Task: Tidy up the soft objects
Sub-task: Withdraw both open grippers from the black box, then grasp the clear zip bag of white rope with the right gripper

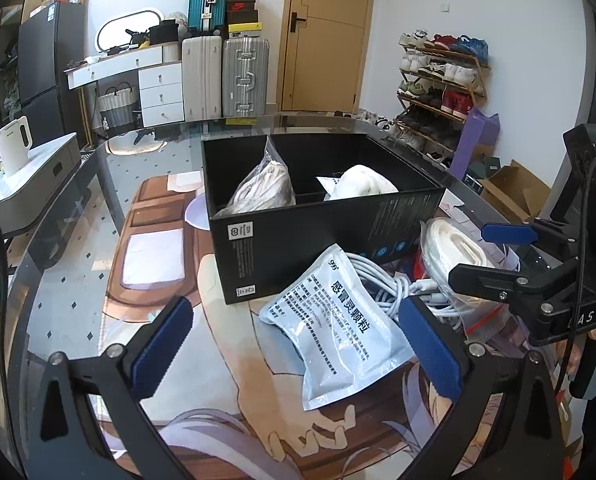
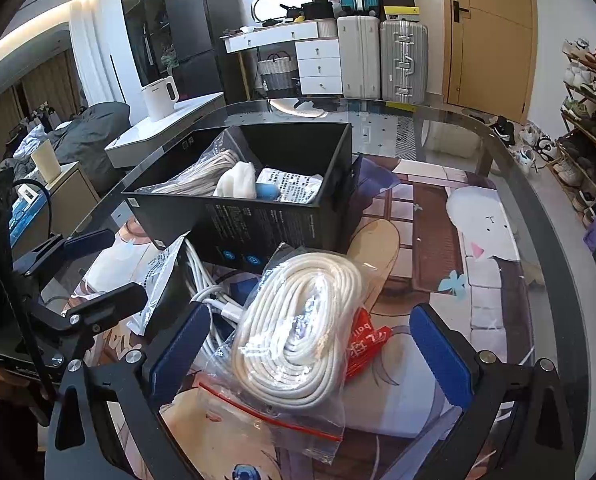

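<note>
A black divided box stands on the glass table; it holds a bagged grey rope and a white soft bundle. My left gripper is open, its jaws on either side of a white medicine pouch lying in front of the box. My right gripper is open around a clear zip bag of coiled white rope. White cables and a red packet lie beside it. The right gripper also shows in the left wrist view.
The glass table covers a printed cartoon mat. A white side cabinet with a kettle stands left. Suitcases, a dresser, a door and a shoe rack line the back wall.
</note>
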`<act>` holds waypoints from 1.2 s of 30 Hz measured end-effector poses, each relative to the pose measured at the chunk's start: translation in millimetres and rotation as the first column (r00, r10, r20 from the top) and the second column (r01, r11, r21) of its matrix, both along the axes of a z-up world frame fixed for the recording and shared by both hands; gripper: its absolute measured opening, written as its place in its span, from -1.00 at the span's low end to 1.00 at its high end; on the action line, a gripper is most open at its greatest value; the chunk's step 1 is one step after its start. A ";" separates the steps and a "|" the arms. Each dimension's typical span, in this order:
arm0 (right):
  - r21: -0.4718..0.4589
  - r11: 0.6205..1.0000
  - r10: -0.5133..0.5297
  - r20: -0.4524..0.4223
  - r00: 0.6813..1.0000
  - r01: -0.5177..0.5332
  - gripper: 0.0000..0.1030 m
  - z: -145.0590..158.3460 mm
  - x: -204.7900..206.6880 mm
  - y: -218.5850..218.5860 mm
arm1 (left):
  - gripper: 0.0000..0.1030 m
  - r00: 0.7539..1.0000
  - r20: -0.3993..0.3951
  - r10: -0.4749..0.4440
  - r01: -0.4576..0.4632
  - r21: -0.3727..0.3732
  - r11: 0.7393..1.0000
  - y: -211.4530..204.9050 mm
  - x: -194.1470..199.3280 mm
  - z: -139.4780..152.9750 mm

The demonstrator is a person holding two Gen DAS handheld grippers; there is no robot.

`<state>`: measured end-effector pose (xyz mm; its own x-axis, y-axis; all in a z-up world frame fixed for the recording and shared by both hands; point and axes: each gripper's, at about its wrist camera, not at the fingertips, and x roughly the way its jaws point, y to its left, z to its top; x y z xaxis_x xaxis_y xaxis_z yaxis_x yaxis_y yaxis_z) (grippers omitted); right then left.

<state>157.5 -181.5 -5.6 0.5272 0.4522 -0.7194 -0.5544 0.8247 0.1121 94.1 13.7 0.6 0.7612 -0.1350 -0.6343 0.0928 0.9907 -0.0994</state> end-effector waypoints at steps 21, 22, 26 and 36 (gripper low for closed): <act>-0.055 0.997 0.046 0.000 0.999 -0.046 0.17 -11.4 -4.2 12.1 | 1.00 1.000 -0.019 0.001 -0.001 0.001 1.000 3.6 3.3 -4.6; -0.056 0.997 0.045 0.004 0.999 -0.045 0.11 -10.6 -4.5 11.0 | 1.00 1.000 -0.019 0.002 -0.002 0.001 1.000 3.4 3.3 -4.6; -0.054 0.998 0.040 0.011 0.999 -0.039 -0.10 -8.4 -3.3 5.8 | 1.00 1.000 -0.023 0.001 -0.001 0.002 1.000 2.5 4.3 -4.7; -0.044 0.998 0.044 0.044 0.998 -0.042 -0.15 7.3 -8.2 -2.1 | 1.00 0.998 -0.060 -0.026 0.027 0.012 1.000 -1.8 9.9 -7.7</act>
